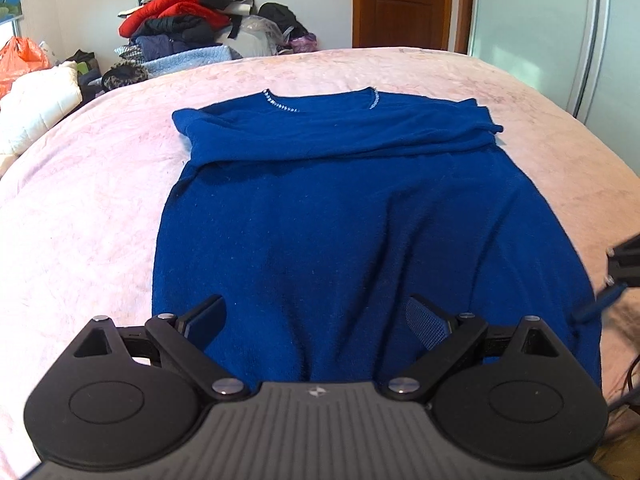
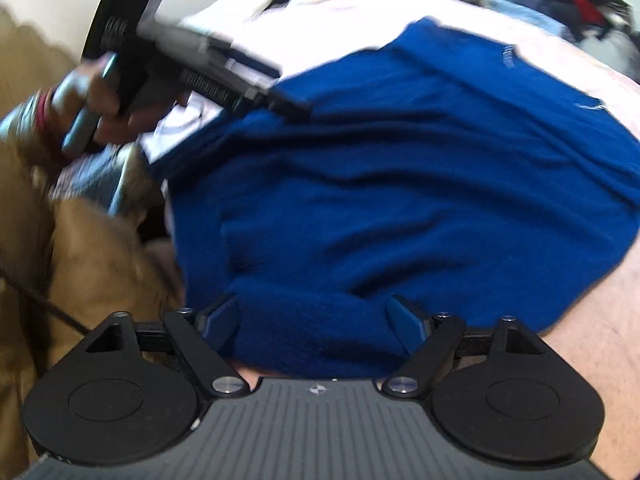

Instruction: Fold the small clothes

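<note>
The left gripper (image 1: pixel 316 320) is held wide open above the hem of a blue fleecy sweater (image 1: pixel 340 208), nothing gripped. The right gripper (image 2: pixel 316 320) is likewise spread wide over a rumpled fold at the hem, its pads not seen pressing. The sweater is laid flat, sleeves folded across, on a pink plush bedspread (image 1: pixel 80 200). Piled clothes (image 1: pixel 180 20) are seen beyond.

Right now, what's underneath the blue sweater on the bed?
The blue sweater lies spread on a pink blanket that shows all around it. Whether anything else sits beneath the fabric is covered and cannot be seen.
</note>
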A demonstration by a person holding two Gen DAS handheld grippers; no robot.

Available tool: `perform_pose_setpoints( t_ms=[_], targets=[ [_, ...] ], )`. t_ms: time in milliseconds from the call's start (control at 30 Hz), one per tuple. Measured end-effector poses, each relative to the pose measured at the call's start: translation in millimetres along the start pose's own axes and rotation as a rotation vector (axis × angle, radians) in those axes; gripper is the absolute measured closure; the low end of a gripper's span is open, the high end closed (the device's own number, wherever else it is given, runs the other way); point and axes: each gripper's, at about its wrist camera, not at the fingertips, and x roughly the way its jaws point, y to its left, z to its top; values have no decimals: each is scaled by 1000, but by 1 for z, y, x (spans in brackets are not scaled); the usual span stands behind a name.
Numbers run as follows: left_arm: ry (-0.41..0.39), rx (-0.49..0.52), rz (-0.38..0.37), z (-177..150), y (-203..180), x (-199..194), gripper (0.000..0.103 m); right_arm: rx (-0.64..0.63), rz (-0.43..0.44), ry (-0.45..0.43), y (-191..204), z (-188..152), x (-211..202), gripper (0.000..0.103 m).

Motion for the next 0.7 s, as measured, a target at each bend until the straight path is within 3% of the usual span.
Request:
perform_pose_setpoints(
  t_ms=[67, 133, 167, 300, 400, 533, 700],
  targets=[
    [-4, 10, -8, -2, 2, -4, 6, -11, 45, 48, -2, -11, -13, 22],
    [3, 5, -11, -5, 5, -6, 6, 1, 28, 108, -4, -28, -24, 22],
    [6, -2, -11, -8, 7, -7, 6, 21, 10, 98, -6, -35, -32, 23],
    [35, -43, -18, -21, 22, -12, 6, 275, -25, -120, -25, -52, -62, 20],
    [56, -76, -16, -34, 38, -21, 6, 569, 74, -268, -50, -65, -60, 15],
    [78, -150, -34, -49, 66, -35, 6, 695, 144, -290, -54, -74, -37, 17],
    [144, -344, -190, -67, 99, -35, 6, 727, 171, -294, -48, -69, -30, 14]
  ],
)
